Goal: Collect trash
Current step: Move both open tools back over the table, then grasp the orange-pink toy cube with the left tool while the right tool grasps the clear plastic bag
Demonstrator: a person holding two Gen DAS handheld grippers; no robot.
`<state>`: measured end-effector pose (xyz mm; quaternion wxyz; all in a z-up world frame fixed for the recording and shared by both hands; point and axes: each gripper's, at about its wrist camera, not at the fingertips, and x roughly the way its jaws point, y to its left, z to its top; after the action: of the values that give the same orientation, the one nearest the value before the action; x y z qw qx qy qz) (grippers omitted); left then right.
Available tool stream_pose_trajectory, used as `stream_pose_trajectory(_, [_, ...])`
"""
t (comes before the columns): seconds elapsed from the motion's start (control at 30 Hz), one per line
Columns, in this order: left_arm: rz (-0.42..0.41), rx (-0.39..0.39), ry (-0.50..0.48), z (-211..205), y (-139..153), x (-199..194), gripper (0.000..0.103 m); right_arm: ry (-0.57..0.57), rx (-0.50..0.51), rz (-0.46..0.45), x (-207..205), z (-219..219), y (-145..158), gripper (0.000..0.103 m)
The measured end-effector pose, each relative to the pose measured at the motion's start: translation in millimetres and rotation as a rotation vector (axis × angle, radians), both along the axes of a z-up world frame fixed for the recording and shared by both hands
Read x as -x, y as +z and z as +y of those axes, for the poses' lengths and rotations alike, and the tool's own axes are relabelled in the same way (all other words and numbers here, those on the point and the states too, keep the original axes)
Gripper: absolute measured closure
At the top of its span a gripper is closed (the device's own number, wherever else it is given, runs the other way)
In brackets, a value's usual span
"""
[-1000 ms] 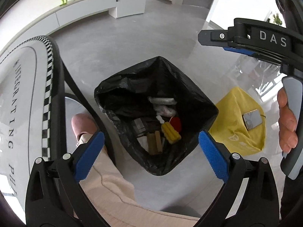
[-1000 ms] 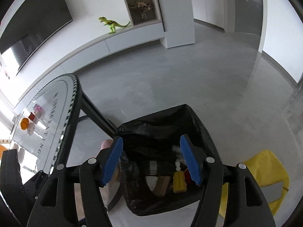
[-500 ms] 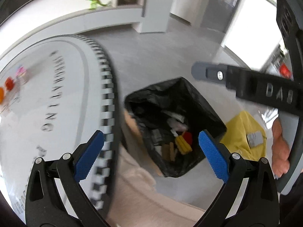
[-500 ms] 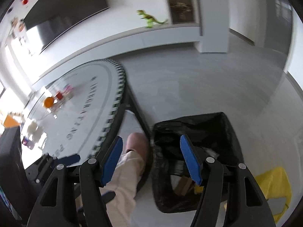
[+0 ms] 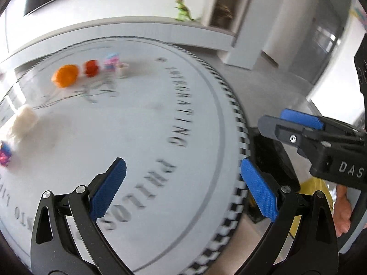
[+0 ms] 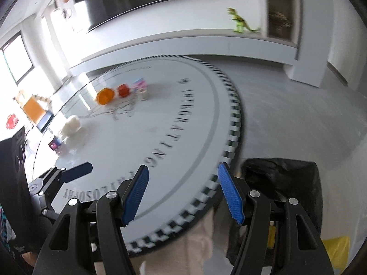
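Blurred trash lies at the far side of the round white table (image 5: 160, 119): an orange piece (image 5: 65, 76), a red piece (image 5: 91, 68), a pink-and-blue wrapper (image 5: 111, 60), a crumpled white tissue (image 5: 21, 121) and a magenta scrap (image 5: 4, 155). My left gripper (image 5: 181, 167) hovers open and empty over the table's near part. My right gripper (image 6: 183, 169) is open and empty above the checkered rim; its view shows the same orange piece (image 6: 105, 96) and tissue (image 6: 71, 125). The black-lined bin (image 6: 286, 178) stands on the floor beside the table.
A yellow bag (image 6: 337, 247) lies on the floor past the bin. A person's beige trouser leg (image 6: 201, 240) is under the table edge. A green toy dinosaur (image 6: 240, 24) stands on the long white ledge. Grey floor stretches to the right.
Both views swung from the open bin up and over to the table top; the bin slid to the right edge. Both grippers kept their jaws apart and empty.
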<state>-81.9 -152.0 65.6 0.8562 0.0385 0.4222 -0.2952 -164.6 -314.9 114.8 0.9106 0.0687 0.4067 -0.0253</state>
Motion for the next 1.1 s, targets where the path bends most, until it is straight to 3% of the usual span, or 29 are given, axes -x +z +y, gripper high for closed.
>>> stream_pose_trajectory(0.27, [-0.038, -0.015, 0.180, 81, 2, -24, 0.006, 0.155, 0.006, 0.009, -48, 74, 2, 0.039])
stream_pose_trajectory(0.67, [-0.002, -0.010, 0.457, 202, -18, -56, 0.006, 0.347, 0.007, 0.047, -112, 179, -8, 0.039])
stream_pose_trajectory(1.1, [0.033, -0.020, 0.598, 274, -37, -87, 0.006, 0.441, -0.062, 0.169, -194, 266, -32, 0.039])
